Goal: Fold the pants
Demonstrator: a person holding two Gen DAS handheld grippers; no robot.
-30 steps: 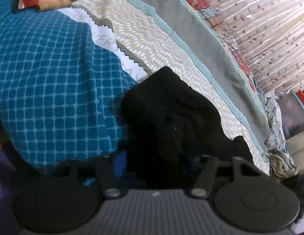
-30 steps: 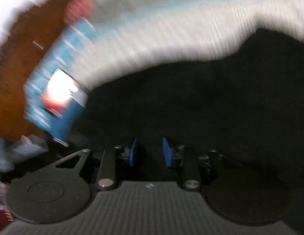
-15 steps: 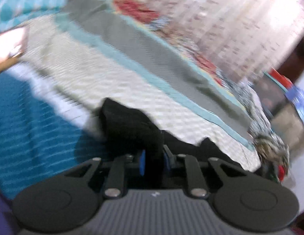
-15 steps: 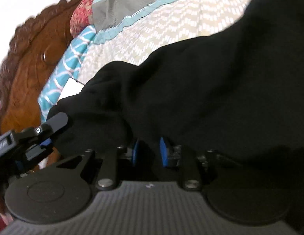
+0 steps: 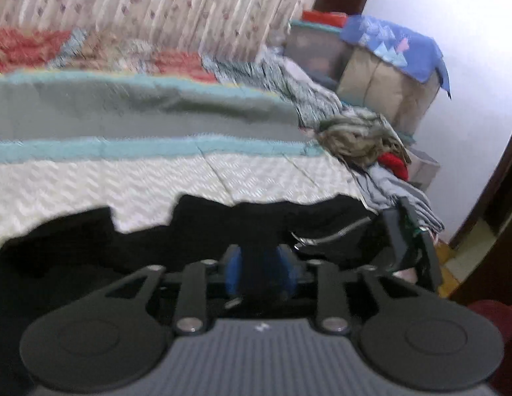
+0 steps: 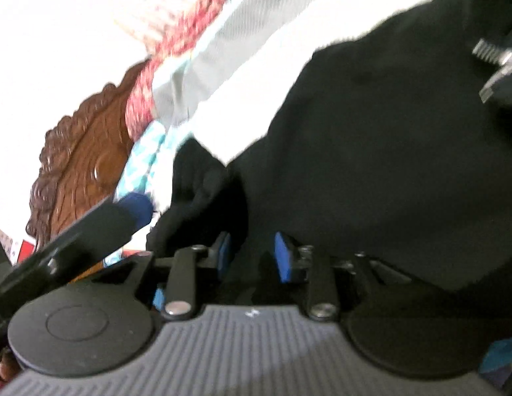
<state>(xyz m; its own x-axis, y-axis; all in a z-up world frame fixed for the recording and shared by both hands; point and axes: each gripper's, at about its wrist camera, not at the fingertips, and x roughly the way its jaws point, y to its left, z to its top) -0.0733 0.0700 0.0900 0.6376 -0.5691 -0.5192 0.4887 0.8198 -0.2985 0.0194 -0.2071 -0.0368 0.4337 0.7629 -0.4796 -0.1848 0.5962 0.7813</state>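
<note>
We had the black pants (image 5: 262, 221) bunched on the near edge of the bed (image 5: 124, 178). Our left gripper (image 5: 260, 272) and right gripper (image 6: 252, 257) each pinched a handful of the fabric. We judged this mid-fold: next, carry both holds together and lay them flat.

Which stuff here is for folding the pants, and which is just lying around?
For the job:
pants
left claw
right claw
bed, where the pants lie

Just lying around:
clothes pile
curtain
box under a blue cloth
headboard
</note>
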